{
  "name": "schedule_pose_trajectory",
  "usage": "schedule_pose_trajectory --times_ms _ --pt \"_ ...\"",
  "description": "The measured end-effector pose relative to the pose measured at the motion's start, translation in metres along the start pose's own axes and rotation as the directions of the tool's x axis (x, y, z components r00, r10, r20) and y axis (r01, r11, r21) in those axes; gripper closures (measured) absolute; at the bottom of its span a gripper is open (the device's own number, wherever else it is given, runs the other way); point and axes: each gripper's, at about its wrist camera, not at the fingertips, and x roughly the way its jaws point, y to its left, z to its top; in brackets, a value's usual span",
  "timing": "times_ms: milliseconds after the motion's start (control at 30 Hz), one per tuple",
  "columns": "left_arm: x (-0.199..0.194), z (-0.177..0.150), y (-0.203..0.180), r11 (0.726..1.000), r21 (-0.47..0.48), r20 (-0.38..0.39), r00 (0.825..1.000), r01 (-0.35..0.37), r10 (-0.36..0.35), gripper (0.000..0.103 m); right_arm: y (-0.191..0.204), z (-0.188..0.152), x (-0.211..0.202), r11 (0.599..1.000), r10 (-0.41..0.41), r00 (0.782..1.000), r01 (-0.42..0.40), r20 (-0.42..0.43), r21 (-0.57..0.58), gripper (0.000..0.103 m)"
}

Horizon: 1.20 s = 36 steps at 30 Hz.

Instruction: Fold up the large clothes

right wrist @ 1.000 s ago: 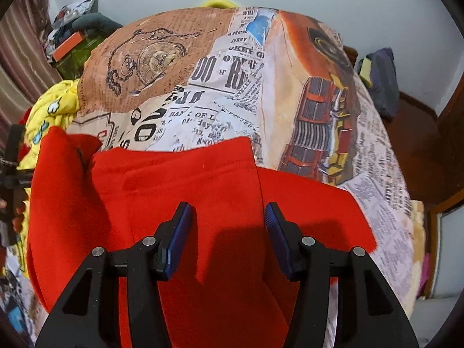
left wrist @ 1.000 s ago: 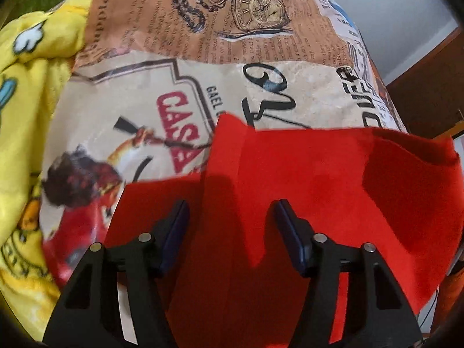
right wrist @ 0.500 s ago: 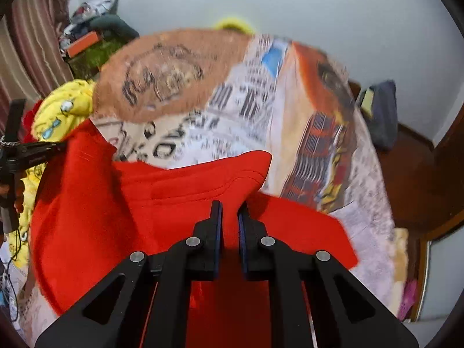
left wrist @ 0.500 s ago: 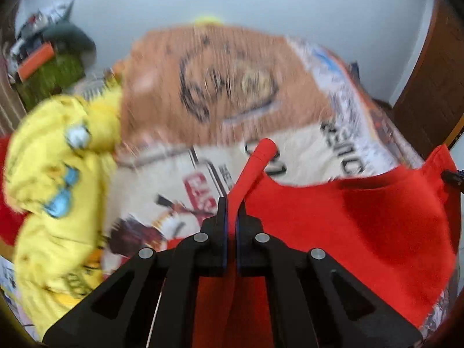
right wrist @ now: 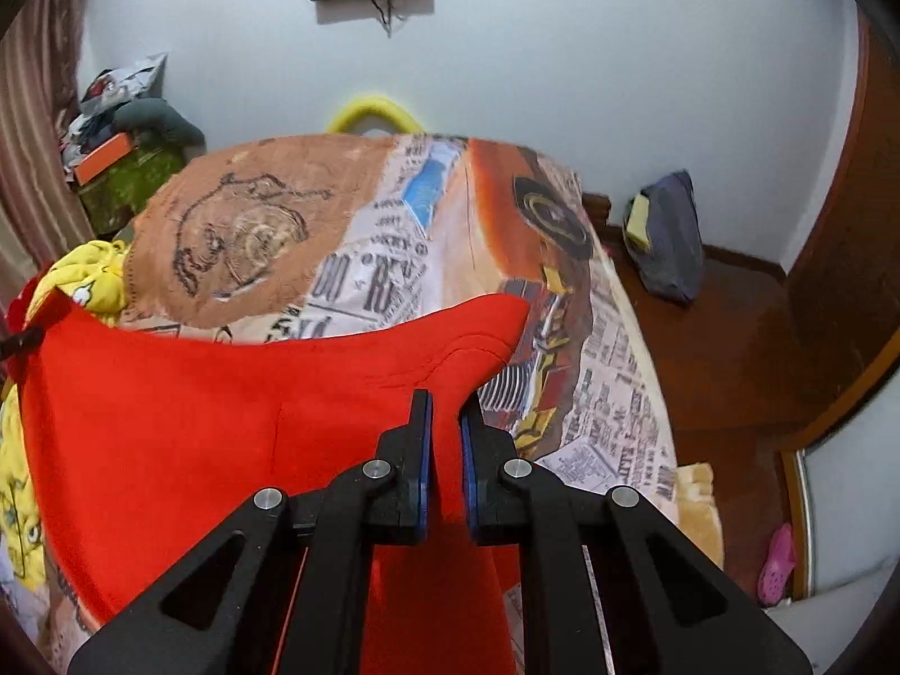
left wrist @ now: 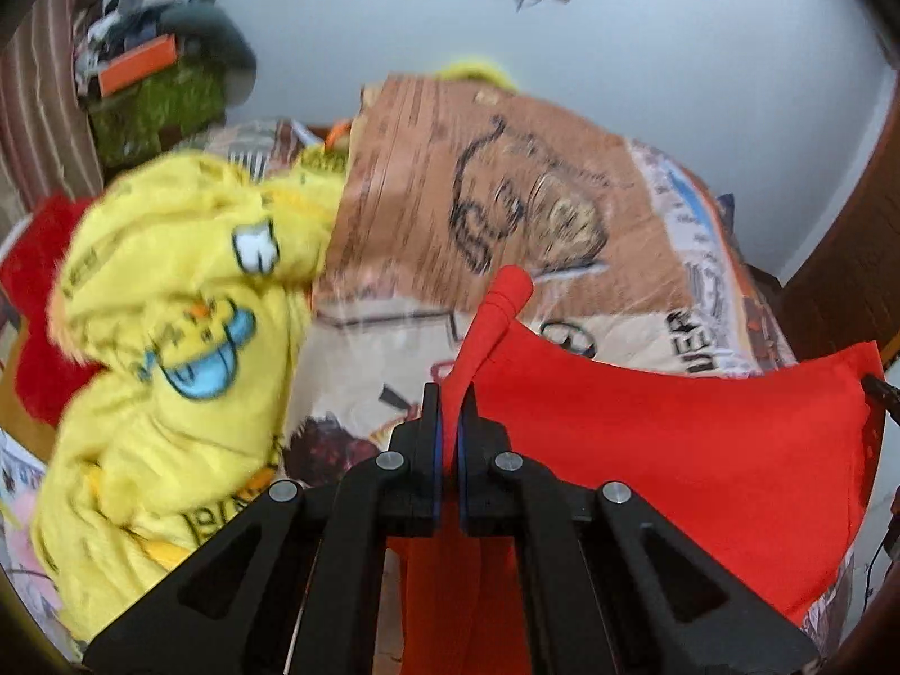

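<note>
Red garment (left wrist: 675, 450) stretched taut, pinched by left gripper (left wrist: 448, 410) and right gripper (right wrist: 446, 422).

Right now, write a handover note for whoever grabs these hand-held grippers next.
Left hand-held gripper: shut on one top corner of the red garment.
Right hand-held gripper: shut on the opposite corner.
The garment is lifted and stretched between them above the printed bedspread. A yellow garment lies heaped to the left.
Done: both corners gripped, cloth raised.
Left: no fold made yet; probably lay it flat, then fold.
</note>
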Motion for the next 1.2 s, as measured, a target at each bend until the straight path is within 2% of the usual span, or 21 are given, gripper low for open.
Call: schedule_pose_trajectory --times_ms 200,333,467,600,667,800,833,933,967,1033,1133,1200 --pt "0.054 -0.025 0.002 0.999 -0.003 -0.11 0.993 -0.049 0.048 0.101 0.006 -0.013 0.039 0.997 -0.072 0.996 0.069 -0.059 -0.047 0.095" --pt "0.081 -0.042 0.0 0.997 0.03 -0.182 0.981 -0.07 0.074 0.099 0.0 -0.018 0.056 0.998 -0.052 0.994 0.049 -0.1 -0.031 0.094" --pt "0.083 -0.056 -0.007 0.991 0.102 -0.211 0.971 -0.09 0.11 0.097 -0.006 -0.022 0.053 1.0 -0.023 0.992 0.021 -0.125 -0.019 0.089" --pt "0.06 -0.06 -0.019 0.976 0.194 -0.199 0.97 -0.1 0.139 0.096 -0.002 -0.021 0.035 0.998 -0.049 0.99 0.042 -0.134 -0.051 0.085" --pt "0.043 -0.061 -0.026 0.972 0.218 -0.185 0.975 -0.082 0.124 0.093 0.005 -0.022 0.014 0.995 -0.048 0.993 0.039 -0.112 -0.089 0.085" --pt "-0.002 -0.06 -0.046 0.973 0.229 -0.128 0.991 -0.006 0.036 0.069 0.026 -0.025 -0.019 0.993 0.042 0.996 -0.05 -0.074 -0.11 0.083" --pt "-0.011 -0.06 -0.051 0.973 0.232 -0.114 0.993 0.008 0.019 0.063 0.033 -0.027 -0.028 0.991 0.066 0.996 -0.073 -0.064 -0.112 0.08" --pt "-0.037 -0.064 -0.075 0.966 0.253 -0.082 0.996 0.063 -0.043 0.054 0.058 -0.035 -0.046 0.983 0.121 0.992 -0.125 -0.039 -0.136 0.068" --pt "-0.042 -0.067 -0.083 0.962 0.26 -0.082 0.995 0.083 -0.064 0.052 0.066 -0.038 -0.049 0.98 0.137 0.99 -0.141 -0.036 -0.142 0.064" --pt "-0.046 -0.076 -0.101 0.954 0.274 -0.099 0.99 0.12 -0.096 0.042 0.084 -0.045 -0.05 0.972 0.181 0.982 -0.187 -0.05 -0.146 0.062" --pt "-0.046 -0.096 -0.122 0.938 0.302 -0.128 0.982 0.172 -0.138 0.039 0.114 -0.059 -0.047 0.95 0.247 0.964 -0.26 -0.095 -0.17 0.062" --pt "-0.04 -0.111 -0.13 0.931 0.313 -0.157 0.977 0.188 -0.145 0.039 0.134 -0.072 -0.039 0.94 0.253 0.957 -0.277 -0.14 -0.199 0.062"
